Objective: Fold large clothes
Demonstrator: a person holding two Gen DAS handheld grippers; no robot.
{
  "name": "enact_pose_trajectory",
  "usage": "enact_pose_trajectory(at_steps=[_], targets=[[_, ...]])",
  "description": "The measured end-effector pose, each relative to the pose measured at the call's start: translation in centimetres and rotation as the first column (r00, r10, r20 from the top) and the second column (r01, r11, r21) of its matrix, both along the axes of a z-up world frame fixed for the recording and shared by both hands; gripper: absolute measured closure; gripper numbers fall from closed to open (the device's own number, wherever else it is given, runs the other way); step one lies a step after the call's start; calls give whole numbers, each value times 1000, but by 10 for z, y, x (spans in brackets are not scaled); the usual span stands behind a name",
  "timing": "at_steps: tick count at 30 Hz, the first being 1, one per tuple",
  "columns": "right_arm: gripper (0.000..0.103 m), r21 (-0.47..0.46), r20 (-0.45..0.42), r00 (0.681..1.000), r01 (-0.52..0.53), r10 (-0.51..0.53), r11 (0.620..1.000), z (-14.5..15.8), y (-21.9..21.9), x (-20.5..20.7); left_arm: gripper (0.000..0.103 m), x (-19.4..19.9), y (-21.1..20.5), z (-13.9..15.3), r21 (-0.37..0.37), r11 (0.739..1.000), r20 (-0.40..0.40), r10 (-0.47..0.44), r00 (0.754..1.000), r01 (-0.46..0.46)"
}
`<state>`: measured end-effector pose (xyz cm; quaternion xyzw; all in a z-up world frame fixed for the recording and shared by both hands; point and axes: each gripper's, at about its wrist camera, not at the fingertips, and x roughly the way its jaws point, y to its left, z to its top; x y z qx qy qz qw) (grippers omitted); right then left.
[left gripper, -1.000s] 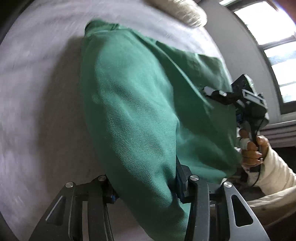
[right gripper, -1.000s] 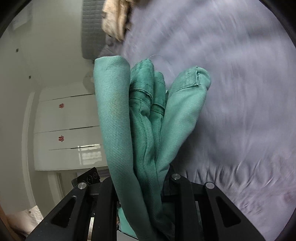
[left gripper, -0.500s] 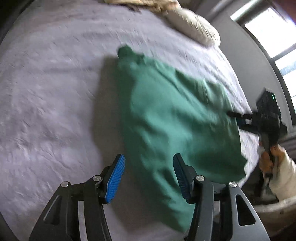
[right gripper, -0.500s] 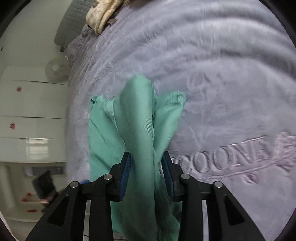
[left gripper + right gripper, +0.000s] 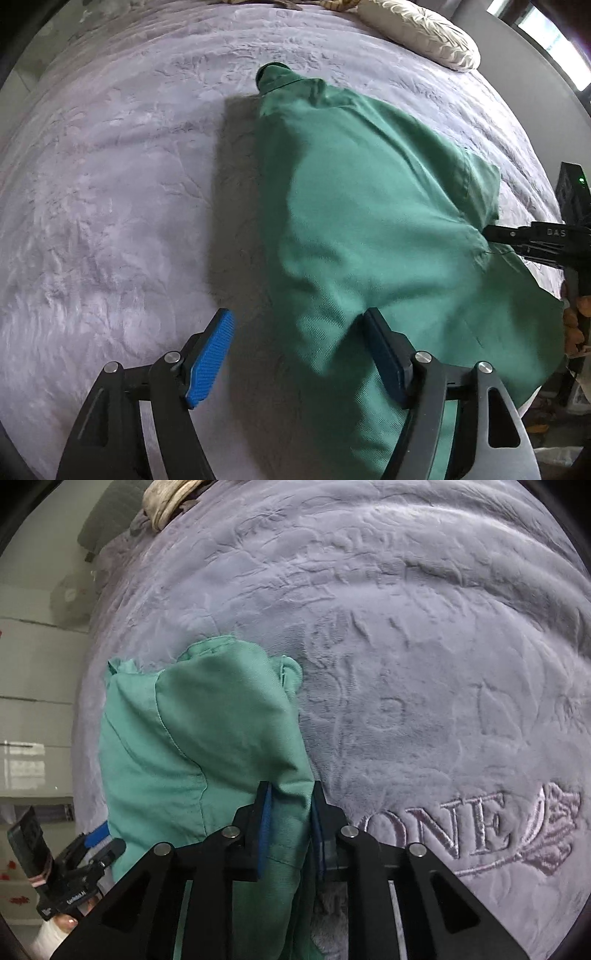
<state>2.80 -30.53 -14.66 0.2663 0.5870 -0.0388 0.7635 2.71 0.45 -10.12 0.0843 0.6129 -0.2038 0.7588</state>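
Down at the near edge of the bed (image 5: 110,184), the left tool (image 5: 295,354) now stands wide with nothing between its blue pads; a second ago it was clamped on the green garment (image 5: 369,221), and it has let that side drop. The cloth, which hung bunched in the air between the two tools, has come down and spread across the grey bedspread, its near hem lying just past the left tool's right finger. Further along, the right tool (image 5: 290,830) is still pinched narrow on a fold of the same garment, holding that side slightly raised off the bed. Beyond that, the garment's far end with its collar-like edge rests flat toward the middle of the bed, and a pale pillow (image 5: 417,33) sits at the far side. To my eye the lay-down is half finished: one side released, the other still to be let go before any fold gets made.
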Motion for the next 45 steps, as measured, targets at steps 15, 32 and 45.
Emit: enact_pose_trajectory(at_steps=[15, 32, 45], targets=[[75, -42, -38, 999, -31, 29, 999, 61, 19, -52, 30, -30, 16, 32, 37, 999, -21, 26, 999, -25], [76, -35, -123, 986, -115, 110, 993, 42, 44, -111, 16, -100, 35, 15, 16, 995, -97, -97, 991, 99], [68, -39, -143, 985, -102, 95, 994, 17, 31, -131, 6, -101, 47, 12, 25, 997, -92, -69, 993, 72]])
